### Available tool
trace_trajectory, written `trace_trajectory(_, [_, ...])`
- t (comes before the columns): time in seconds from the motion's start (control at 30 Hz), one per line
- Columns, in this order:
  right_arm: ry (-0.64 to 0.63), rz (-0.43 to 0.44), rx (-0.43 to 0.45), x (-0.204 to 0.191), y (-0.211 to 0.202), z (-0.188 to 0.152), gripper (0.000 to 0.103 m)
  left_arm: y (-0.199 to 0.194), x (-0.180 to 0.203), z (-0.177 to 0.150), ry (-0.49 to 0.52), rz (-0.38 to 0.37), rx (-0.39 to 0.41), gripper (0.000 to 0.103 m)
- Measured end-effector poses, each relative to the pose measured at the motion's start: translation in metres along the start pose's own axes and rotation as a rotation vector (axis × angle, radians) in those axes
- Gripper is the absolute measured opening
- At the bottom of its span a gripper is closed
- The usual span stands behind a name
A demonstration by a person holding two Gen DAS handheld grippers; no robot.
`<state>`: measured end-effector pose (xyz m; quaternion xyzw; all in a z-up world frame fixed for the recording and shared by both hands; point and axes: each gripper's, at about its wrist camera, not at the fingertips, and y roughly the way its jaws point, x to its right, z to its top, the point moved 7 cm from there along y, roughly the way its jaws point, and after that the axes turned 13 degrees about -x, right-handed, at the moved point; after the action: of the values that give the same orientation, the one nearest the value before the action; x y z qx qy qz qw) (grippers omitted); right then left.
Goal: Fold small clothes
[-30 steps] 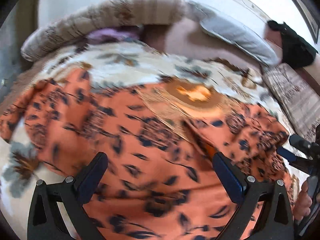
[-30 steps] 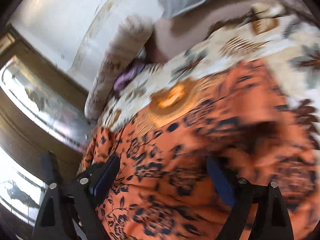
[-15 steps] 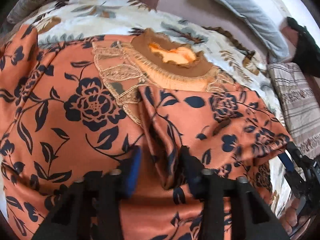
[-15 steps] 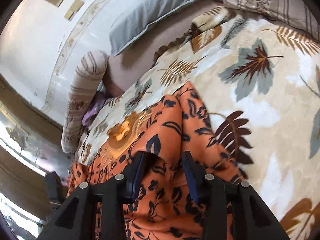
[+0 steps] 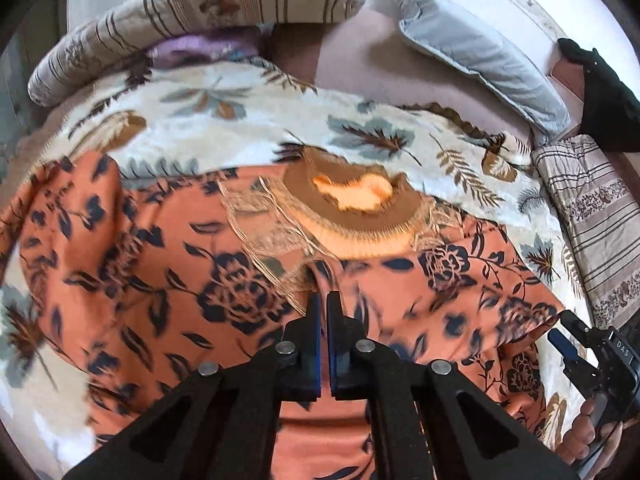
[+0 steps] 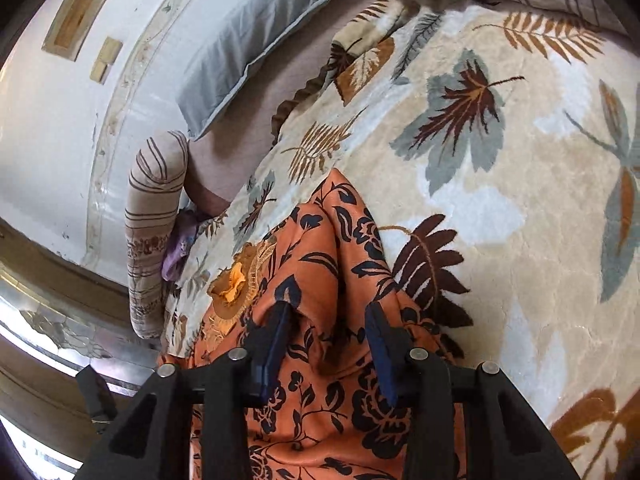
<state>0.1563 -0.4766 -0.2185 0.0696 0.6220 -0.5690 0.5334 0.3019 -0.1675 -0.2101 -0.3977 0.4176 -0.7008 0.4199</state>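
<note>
The left gripper (image 5: 324, 300) is pinched on a ridge of the orange floral garment (image 5: 168, 276), just near of its brown neckline. The right gripper (image 6: 328, 320) stands parted astride a raised fold, seemingly not clamping it. The garment lies spread on a leaf-patterned blanket (image 6: 500, 216).

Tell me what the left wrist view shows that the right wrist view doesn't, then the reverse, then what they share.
Only the left wrist view: the left tongs shut on a pinch of the orange top, the right tongs seen side-on, a black bag.

Only the right wrist view: the right tongs open astride a raised fold, a mirror.

Both: top, leaf-print blanket, grey pillow, striped bolster.
</note>
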Motion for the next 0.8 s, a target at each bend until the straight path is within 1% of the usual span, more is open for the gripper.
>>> trace_trajectory(0.03, [0.014,0.016,0.002,0.002,-0.002,0.000,0.058,0.000,-0.002,0.000,-0.007,-0.005,-0.009,0.002])
trace_trajectory(0.1, [0.049,0.079,-0.005,0.006,-0.004,0.001,0.059,0.003,-0.008,-0.004,-0.026,-0.021,-0.037,0.002])
trace_trajectory(0.17, [0.074,0.138,-0.025,0.007,-0.005,0.000,0.059,0.011,-0.012,-0.011,-0.059,-0.034,-0.070,0.007])
trace_trajectory(0.2, [0.084,0.150,-0.024,0.008,-0.006,-0.001,0.059,0.018,-0.009,-0.015,-0.071,-0.057,-0.090,0.020])
trace_trajectory(0.23, [0.088,0.146,-0.021,0.009,-0.007,-0.001,0.059,0.024,-0.007,-0.019,-0.081,-0.088,-0.113,0.042])
trace_trajectory(0.27, [0.088,0.139,-0.020,0.010,-0.006,-0.001,0.060,0.031,-0.005,-0.024,-0.090,-0.098,-0.137,0.053])
trace_trajectory(0.3, [0.090,0.135,-0.023,0.011,-0.006,-0.002,0.061,0.035,-0.003,-0.027,-0.093,-0.088,-0.146,0.066])
trace_trajectory(0.37, [0.095,0.134,-0.028,0.013,-0.004,-0.002,0.061,0.044,0.004,-0.031,-0.078,-0.070,-0.155,0.066])
trace_trajectory(0.43, [0.094,0.127,-0.031,0.014,-0.001,-0.003,0.061,0.052,0.011,-0.034,-0.066,-0.075,-0.170,0.066])
trace_trajectory(0.47, [0.092,0.125,-0.033,0.013,0.000,-0.003,0.061,0.057,0.014,-0.035,-0.064,-0.064,-0.180,0.065])
trace_trajectory(0.5, [0.086,0.122,-0.033,0.013,0.002,-0.003,0.061,0.061,0.015,-0.036,-0.061,-0.043,-0.191,0.054])
trace_trajectory(0.53, [0.077,0.119,-0.029,0.011,0.002,-0.002,0.061,0.065,0.015,-0.035,-0.055,-0.019,-0.196,0.033])
trace_trajectory(0.57, [0.060,0.117,-0.021,0.008,0.002,-0.002,0.061,0.066,0.016,-0.035,-0.048,-0.001,-0.193,0.025])
trace_trajectory(0.63, [-0.004,0.107,0.015,-0.005,-0.002,-0.001,0.061,0.065,0.017,-0.033,-0.047,-0.017,-0.184,0.008])
trace_trajectory(0.7, [-0.073,0.075,0.051,-0.017,-0.006,-0.001,0.061,0.061,0.015,-0.031,-0.053,-0.019,-0.167,0.006])
trace_trajectory(0.77, [-0.130,0.026,0.076,-0.025,-0.006,-0.004,0.061,0.048,0.012,-0.026,-0.049,-0.005,-0.119,0.005])
trace_trajectory(0.8, [-0.141,0.015,0.076,-0.026,-0.004,-0.005,0.061,0.038,0.010,-0.023,-0.039,0.010,-0.086,0.005])
